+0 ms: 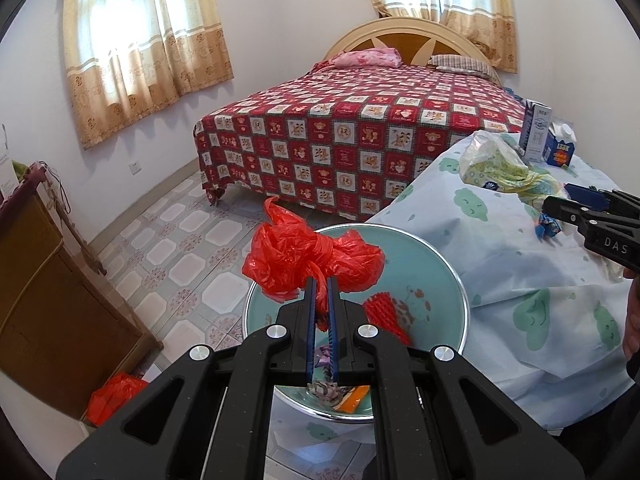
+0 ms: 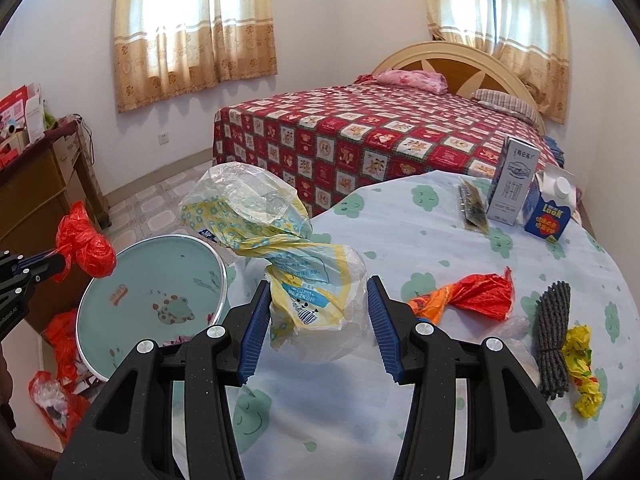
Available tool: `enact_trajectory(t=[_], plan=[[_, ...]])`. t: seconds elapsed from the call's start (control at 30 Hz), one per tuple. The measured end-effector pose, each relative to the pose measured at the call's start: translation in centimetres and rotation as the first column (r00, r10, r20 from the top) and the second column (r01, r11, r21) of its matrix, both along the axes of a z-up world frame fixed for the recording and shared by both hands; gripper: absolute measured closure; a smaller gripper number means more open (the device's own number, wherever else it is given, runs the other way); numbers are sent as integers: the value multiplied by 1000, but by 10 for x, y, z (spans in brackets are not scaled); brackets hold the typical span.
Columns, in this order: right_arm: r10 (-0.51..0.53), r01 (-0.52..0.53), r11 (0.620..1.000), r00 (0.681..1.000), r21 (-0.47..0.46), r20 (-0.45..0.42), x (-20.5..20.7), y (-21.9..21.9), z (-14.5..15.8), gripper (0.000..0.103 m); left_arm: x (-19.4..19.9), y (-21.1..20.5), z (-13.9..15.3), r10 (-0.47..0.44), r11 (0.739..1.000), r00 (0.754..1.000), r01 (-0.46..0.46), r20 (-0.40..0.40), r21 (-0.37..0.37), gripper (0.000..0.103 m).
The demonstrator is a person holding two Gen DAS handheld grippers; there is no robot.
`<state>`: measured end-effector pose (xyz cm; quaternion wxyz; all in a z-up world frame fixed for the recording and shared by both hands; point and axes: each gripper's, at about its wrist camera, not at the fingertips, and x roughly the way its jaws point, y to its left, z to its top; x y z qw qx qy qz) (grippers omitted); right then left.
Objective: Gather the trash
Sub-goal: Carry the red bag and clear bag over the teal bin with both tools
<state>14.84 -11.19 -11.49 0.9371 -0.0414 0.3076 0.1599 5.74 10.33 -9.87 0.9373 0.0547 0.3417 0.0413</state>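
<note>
left gripper (image 1: 322, 280) fingers pinched on red bag (image 1: 308, 258), over basin (image 1: 448, 276) at bench (image 2: 440, 216) edge | right gripper (image 2: 318, 312) fingers around clear bag (image 2: 304, 276), contact unclear | right view only: orange wrapper (image 2: 464, 296), open bench beyond

right claw (image 2: 318, 320): pads pressed on the twisted yellow-printed plastic bag (image 2: 280, 248), held above the bench (image 2: 400, 232)
left claw (image 2: 52, 264): at the left edge, closed on a crumpled red plastic bag (image 2: 84, 246) over the basin (image 2: 152, 292)
basin: teal, cartoon print inside, just beside the bench edge
on the bench: orange-red wrapper (image 2: 468, 296), grey cord bundle (image 2: 554, 336), yellow wrapper (image 2: 582, 368), two cartons (image 2: 514, 182)
</note>
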Motion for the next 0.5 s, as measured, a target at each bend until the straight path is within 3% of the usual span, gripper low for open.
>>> enact_trajectory(t=[0.5], plan=[[39,-39,999,999,-20,-2,4,23,0,54,0,11,-4,25,1000,1000,-25,-5,-4,98]])
